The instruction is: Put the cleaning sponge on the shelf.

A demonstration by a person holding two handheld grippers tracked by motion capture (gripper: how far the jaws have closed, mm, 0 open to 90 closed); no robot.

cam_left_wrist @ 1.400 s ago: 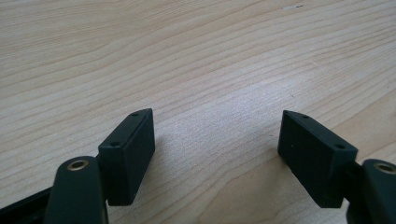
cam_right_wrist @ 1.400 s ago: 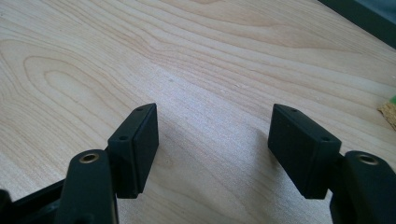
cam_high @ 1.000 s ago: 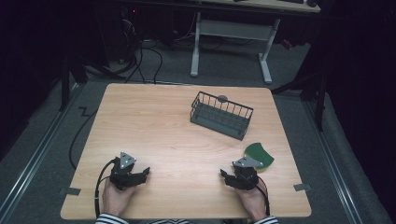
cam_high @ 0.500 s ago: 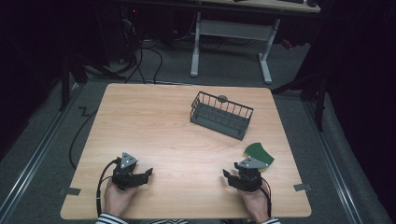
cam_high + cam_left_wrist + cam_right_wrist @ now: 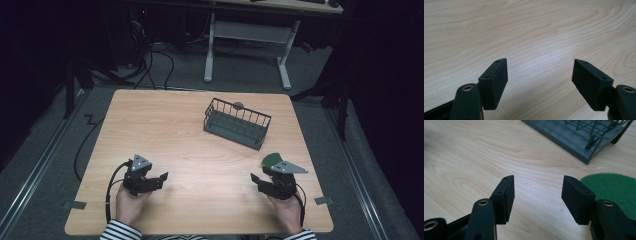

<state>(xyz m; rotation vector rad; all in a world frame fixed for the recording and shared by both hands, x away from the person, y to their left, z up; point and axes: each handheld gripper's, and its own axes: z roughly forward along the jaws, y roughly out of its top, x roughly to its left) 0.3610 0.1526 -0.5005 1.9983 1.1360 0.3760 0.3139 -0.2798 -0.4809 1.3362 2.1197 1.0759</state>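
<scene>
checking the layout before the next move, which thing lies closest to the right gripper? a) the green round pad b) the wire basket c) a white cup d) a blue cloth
a: in the right gripper view the green round pad lies on the table just beside the right gripper, whose open jaws hold nothing, while the wire basket sits farther off.

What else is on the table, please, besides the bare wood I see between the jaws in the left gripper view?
Observer: A dark wire basket stands toward the far right of the table.
Operator: Is anything lying near the right gripper?
Observer: Yes, a round green pad lies flat on the wood just beside the right gripper, outside its jaws.
Operator: Is that gripper holding anything?
Observer: No. Its jaws have just been closing a little, but they stand apart with only bare wood between them.
</scene>
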